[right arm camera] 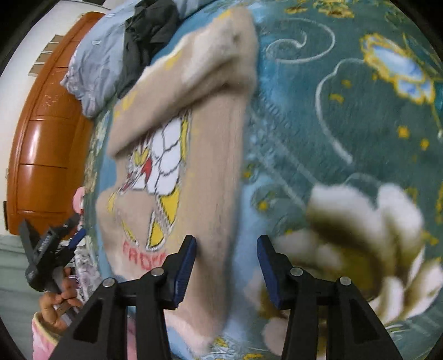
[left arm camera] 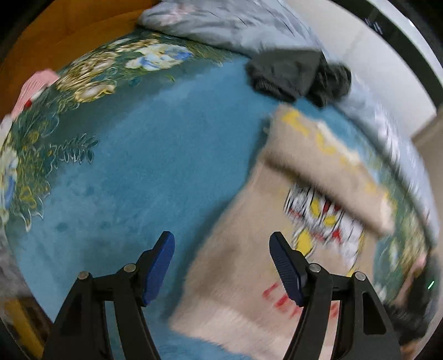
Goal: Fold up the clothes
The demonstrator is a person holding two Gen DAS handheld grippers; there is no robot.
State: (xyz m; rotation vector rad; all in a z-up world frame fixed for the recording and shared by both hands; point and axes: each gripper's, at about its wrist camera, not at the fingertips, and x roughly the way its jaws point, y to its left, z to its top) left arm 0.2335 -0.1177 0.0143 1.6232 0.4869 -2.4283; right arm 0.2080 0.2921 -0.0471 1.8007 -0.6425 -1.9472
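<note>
A beige fuzzy sweater (left arm camera: 249, 277) with a cartoon print and red letters lies on the blue floral blanket (left arm camera: 133, 155), one part folded over its top. My left gripper (left arm camera: 223, 243) is open and empty, hovering over the sweater's left edge. In the right wrist view the sweater (right arm camera: 210, 155) lies ahead, and my right gripper (right arm camera: 227, 246) is open and empty above its right edge. The left gripper (right arm camera: 47, 257), held by a hand, shows at the far left of the right wrist view.
A dark grey garment (left arm camera: 299, 74) lies crumpled beyond the sweater, against a pale blue-grey quilt (left arm camera: 221, 22). A wooden headboard (right arm camera: 47, 133) stands behind the bed. A pink striped cloth (left arm camera: 33, 88) lies at the blanket's left edge.
</note>
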